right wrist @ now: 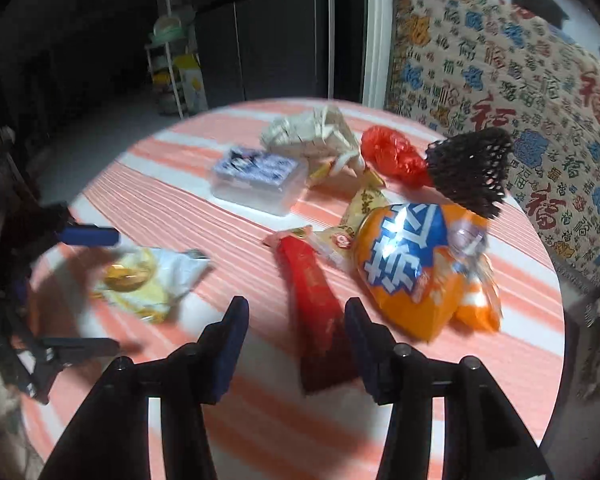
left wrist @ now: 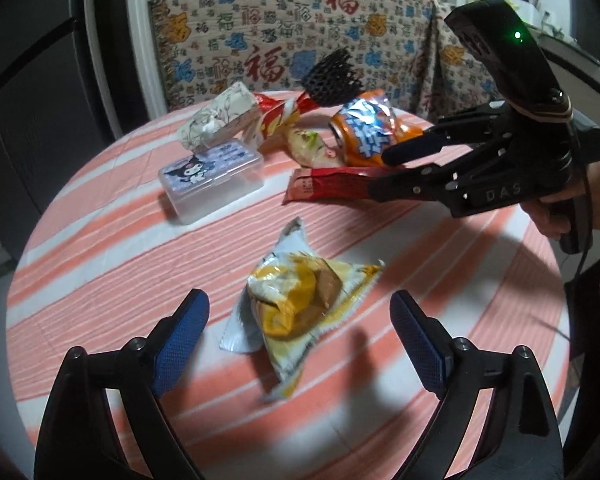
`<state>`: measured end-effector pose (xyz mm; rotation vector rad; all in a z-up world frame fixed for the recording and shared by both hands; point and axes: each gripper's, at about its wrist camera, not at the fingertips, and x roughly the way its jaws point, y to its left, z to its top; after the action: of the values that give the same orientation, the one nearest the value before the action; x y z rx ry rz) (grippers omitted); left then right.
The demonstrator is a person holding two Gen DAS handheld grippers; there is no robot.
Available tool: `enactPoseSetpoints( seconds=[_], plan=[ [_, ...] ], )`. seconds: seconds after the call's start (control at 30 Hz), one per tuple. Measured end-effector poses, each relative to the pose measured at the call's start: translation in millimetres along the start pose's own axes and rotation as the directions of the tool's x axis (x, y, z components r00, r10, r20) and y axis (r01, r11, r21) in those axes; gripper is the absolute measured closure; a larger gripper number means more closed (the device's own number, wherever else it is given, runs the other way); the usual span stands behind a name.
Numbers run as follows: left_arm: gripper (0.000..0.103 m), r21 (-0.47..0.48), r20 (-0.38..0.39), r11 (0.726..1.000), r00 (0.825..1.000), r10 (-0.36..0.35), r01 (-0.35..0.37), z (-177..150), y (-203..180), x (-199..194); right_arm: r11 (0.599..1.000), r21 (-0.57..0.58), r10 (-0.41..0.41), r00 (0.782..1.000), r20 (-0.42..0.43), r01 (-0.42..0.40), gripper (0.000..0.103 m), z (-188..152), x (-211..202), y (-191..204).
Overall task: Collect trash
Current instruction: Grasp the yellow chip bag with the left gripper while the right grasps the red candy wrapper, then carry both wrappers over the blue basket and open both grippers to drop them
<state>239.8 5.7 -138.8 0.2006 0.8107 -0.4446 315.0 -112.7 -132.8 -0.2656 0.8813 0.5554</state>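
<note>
A round striped table [left wrist: 100, 264] bears wrappers [left wrist: 300, 300], a clear box [left wrist: 212, 184] and a tissue pack [left wrist: 220, 120].

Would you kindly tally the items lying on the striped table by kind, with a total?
Snack wrappers and bags: 5 (yellow-white wrapper, long red wrapper, orange bag, red-and-white wrapper, pale wrapper)
Black foam nets: 1
Tissue packs: 1
Clear plastic boxes: 1
Total: 8

Tablecloth [left wrist: 100, 272]: orange-pink & white stripes. Wrappers: crumpled one [left wrist: 300, 300] yellow/white/brown, long one [right wrist: 316, 312] red, chip bag [right wrist: 416, 264] orange w/ blue-white lettering. Foam net [right wrist: 470, 172] black mesh; gripper pads [left wrist: 180, 344] blue.
</note>
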Motion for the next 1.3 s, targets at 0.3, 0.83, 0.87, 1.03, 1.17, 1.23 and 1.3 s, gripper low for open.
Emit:
enactPoseSetpoints(
  seconds=[0.3,0.83,0.87,1.03,1.17,1.23,1.3],
  plan=[
    [0.069,-0.035,-0.042,0.999,0.999,-0.024,0.023,2.6,4.8,9.6,1.0,0.023,0.015,0.995,-0.1,-0.013,0.087,2.4,33.7,-3.8],
    [0.079,-0.203,0.026,0.978,0.998,-0.051,0.055,3.2,-24.8,-26.5,0.958,0.28,0.05,0.999,0.022,-0.054,0.088,-56.2,-66.6,-15.9],
    [0.079,-0.201,0.03,0.978,0.998,-0.056,0.061,5.2,-30.5,-29.0,0.955,0.292,0.053,0.998,0.025,-0.058,0.088,-60.3,-71.4,-17.4],
    [0.079,-0.175,0.05,0.979,0.994,-0.096,0.103,23.3,-60.5,-36.4,0.946,0.322,0.027,0.999,0.047,-0.041,0.088,-78.3,-97.8,-28.9],
    [0.079,-0.134,0.056,0.98,0.988,-0.143,0.149,42.2,-95.4,-33.0,0.929,0.369,-0.036,0.997,0.063,0.01,0.088,-100.6,-125.5,-51.2],
    [0.079,-0.112,0.056,0.977,0.983,-0.175,0.18,51.7,-114.9,-29.5,0.918,0.395,-0.075,0.995,0.064,0.044,0.088,-113.0,-138.4,-64.5],
    [0.079,-0.093,0.063,0.974,0.977,-0.203,0.208,62.2,-138.4,-24.1,0.895,0.437,-0.125,0.99,0.061,0.086,0.088,-128.8,-154.8,-84.8]
  ],
)
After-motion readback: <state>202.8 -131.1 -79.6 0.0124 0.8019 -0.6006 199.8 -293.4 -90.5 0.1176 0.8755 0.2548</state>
